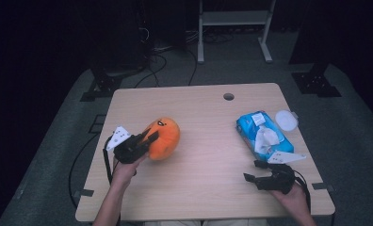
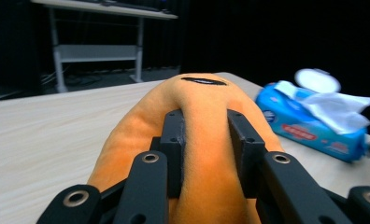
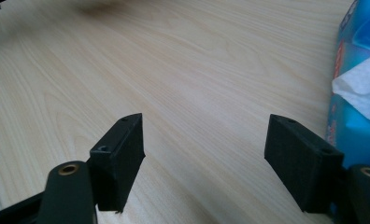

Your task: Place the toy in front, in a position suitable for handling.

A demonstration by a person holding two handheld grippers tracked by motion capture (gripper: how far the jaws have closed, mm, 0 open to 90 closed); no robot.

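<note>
High view: left gripper [image 1: 150, 138] pinching orange plush toy [image 1: 165, 137] on table [image 1: 208, 165]. Right gripper [image 1: 251, 170] hovering wide open beside blue wet-wipe pack [image 1: 262, 133].

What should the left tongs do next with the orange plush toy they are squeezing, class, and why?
Probably lift it a little off the pale wooden table. The left tongs are already shut on a fold of the round orange plush toy, which appears to rest on the tabletop, while the right tongs are open and hold nothing beside the blue soft pack of tissues.
</note>
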